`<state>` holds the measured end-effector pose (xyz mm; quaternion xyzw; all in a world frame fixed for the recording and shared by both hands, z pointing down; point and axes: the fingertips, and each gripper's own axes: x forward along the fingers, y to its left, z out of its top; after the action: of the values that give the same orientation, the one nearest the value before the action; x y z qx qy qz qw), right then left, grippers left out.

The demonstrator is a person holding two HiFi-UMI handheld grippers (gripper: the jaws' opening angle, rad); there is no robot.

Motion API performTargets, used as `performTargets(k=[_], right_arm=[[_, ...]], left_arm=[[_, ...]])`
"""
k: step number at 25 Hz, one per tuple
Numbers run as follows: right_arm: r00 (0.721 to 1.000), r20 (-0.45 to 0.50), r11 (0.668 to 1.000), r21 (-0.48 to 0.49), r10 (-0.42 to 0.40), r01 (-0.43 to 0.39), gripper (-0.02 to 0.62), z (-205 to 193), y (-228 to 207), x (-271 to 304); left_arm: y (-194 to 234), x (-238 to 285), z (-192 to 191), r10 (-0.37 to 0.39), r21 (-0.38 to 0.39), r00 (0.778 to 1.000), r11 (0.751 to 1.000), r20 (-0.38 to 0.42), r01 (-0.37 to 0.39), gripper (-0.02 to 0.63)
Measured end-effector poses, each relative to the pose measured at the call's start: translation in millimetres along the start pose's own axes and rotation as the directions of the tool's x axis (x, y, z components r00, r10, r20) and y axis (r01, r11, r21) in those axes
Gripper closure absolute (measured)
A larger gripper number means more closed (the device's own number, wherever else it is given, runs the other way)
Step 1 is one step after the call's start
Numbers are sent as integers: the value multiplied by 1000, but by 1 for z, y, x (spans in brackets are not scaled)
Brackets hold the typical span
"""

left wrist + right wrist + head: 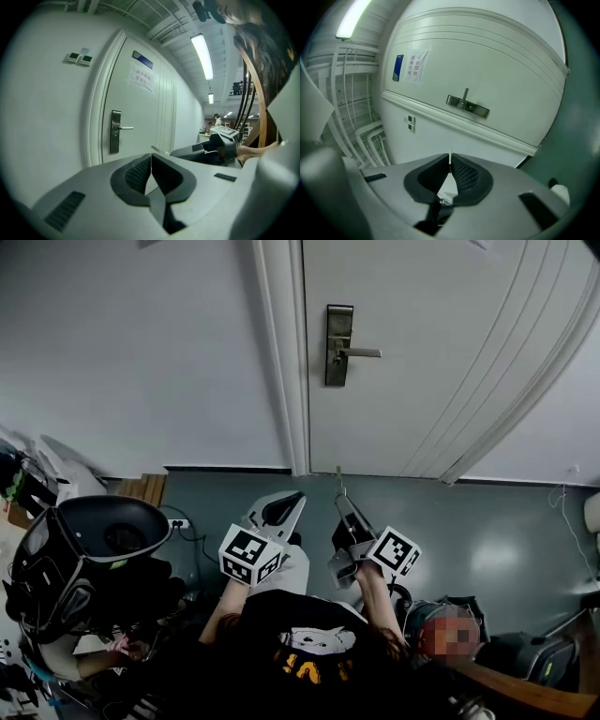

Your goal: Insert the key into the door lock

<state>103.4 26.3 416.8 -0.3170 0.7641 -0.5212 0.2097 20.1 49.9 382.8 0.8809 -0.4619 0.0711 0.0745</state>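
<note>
Poking up from the clenched right claw (450,164), a thin pale key (450,153), edge-on; left claw (151,157) clenched empty.

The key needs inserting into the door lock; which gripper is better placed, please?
Right: the right gripper is shut on the key, its blade pointing toward the door lock; the left gripper is shut and empty.

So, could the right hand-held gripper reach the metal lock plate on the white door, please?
Probably, after moving closer: nothing stands between the right hand-held gripper, shut on the thin metal key, and the metal lock plate.
</note>
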Motion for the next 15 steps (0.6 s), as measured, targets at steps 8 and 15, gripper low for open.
performTargets(k=[8,15], right_arm=[[998,16,998,8,-57,57,575,38,-25,76],[994,12,994,15,-104,104,575,59,-42,135]], left_arm=[[68,66,12,-68,10,998,998,-18,68,598],[117,101,13,-105,-9,994,994,-39,104,597]])
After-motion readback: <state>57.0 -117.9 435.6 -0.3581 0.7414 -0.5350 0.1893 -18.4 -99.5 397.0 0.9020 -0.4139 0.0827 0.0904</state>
